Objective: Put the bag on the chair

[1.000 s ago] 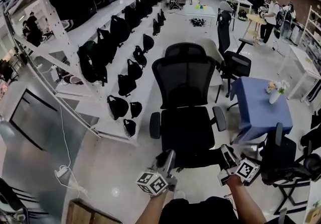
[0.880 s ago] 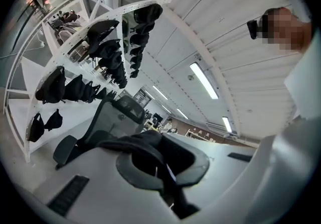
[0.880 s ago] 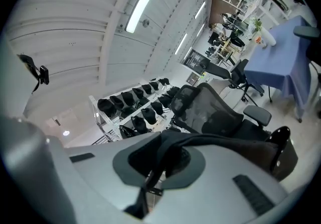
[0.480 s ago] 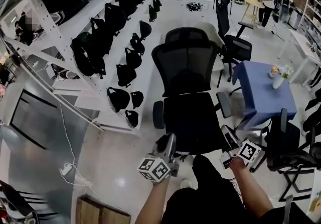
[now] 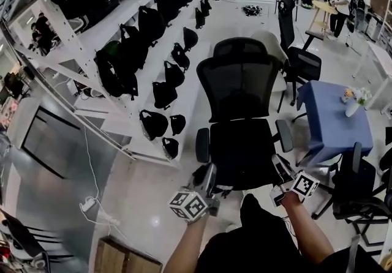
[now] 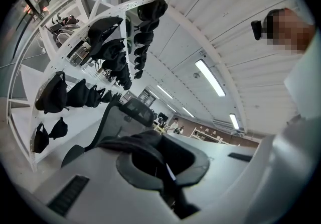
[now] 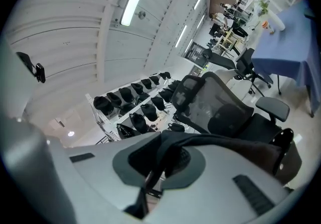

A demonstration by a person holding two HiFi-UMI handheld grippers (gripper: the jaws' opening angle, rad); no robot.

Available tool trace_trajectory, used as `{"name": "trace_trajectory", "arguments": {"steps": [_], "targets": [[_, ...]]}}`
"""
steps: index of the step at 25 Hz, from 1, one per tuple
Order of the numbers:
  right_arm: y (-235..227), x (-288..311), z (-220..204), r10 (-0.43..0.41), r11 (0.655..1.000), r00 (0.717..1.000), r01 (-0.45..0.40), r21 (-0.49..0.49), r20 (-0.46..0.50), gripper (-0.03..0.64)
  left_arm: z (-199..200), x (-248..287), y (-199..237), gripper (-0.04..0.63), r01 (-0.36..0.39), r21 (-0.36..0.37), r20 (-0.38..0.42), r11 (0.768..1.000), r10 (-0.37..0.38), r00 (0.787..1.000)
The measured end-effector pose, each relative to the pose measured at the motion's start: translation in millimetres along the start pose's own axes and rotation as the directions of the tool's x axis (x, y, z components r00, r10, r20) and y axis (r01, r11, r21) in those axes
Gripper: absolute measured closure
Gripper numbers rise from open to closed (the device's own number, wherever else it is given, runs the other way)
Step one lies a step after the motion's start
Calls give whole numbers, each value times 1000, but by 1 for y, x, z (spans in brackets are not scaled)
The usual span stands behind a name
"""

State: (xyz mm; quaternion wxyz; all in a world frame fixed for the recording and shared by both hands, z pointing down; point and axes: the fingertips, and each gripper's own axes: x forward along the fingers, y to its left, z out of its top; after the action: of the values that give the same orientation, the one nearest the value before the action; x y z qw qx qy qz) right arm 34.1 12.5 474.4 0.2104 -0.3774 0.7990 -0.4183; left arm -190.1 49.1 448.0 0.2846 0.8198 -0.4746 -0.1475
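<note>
Both tongs have advanced toward the black mesh-backed office chair [image 5: 244,146], whose seat front now lies just beyond them. Each pair, the left tongs [image 5: 207,175] and the right tongs [image 5: 280,169], is clamped shut on a fold of the black soft fabric bag [image 7: 200,140], which hangs between them, just short of the chair's seat. It looks dark, matte and shapeless, so it will probably sag and swing rather than hold its form, and it is likely light. Gripping its upper edge at two spread points, as now, seems the sound hold.
</note>
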Motion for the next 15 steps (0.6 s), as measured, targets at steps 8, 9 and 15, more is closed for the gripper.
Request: {"name": "trace_trajectory", "arguments": {"steps": [8,9,15], "targets": [[-25,46,27,19,1000,999,-19,0,-40,609,12,46,30,581,-35,-67,23,997,37,999],[-30,52,30,16,1000,999,-16,1,-44,609,13,53,36,580,-39,-83,30,996,42,999],[-66,83,57,5,999,998,-3,33,-59,609,20,105,54,581,-74,-69,23,995,76,997]]}}
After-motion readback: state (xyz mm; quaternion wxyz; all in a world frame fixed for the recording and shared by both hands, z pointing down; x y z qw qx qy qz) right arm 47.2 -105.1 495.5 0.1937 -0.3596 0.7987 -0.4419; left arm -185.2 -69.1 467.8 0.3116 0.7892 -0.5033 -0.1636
